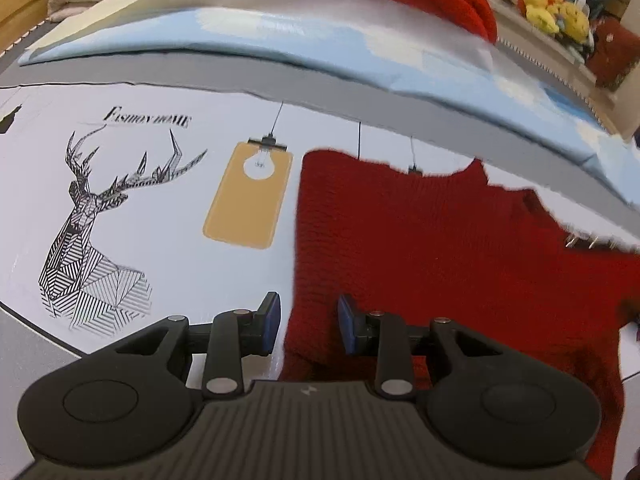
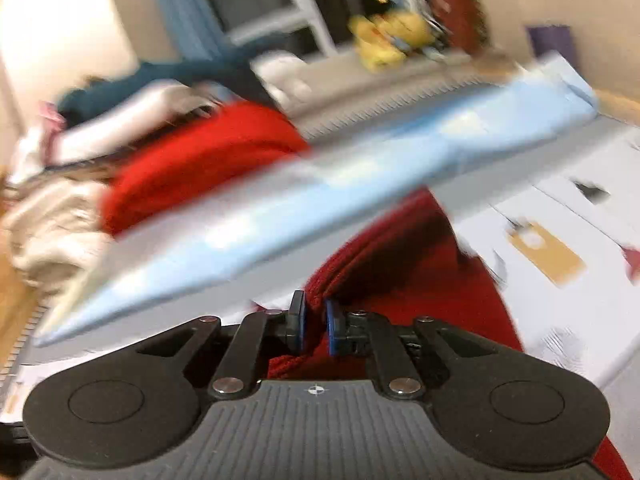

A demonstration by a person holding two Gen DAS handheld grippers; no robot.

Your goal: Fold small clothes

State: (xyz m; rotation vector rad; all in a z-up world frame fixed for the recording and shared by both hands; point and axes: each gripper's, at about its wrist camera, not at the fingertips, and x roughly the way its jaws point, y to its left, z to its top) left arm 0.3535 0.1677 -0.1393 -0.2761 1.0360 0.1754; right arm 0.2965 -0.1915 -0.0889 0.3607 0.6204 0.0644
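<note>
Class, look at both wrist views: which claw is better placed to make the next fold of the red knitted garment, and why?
Probably the right claw: its pads are already pinched on a ridge of the red knitted garment, ready to carry it over. The left claw is open at the garment's edge, holding nothing.

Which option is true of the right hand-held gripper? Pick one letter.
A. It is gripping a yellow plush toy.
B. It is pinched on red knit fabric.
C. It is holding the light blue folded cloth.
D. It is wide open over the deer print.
B: in the right wrist view the right hand-held gripper has its blue pads closed on a bunched fold of the red knit garment.
</note>
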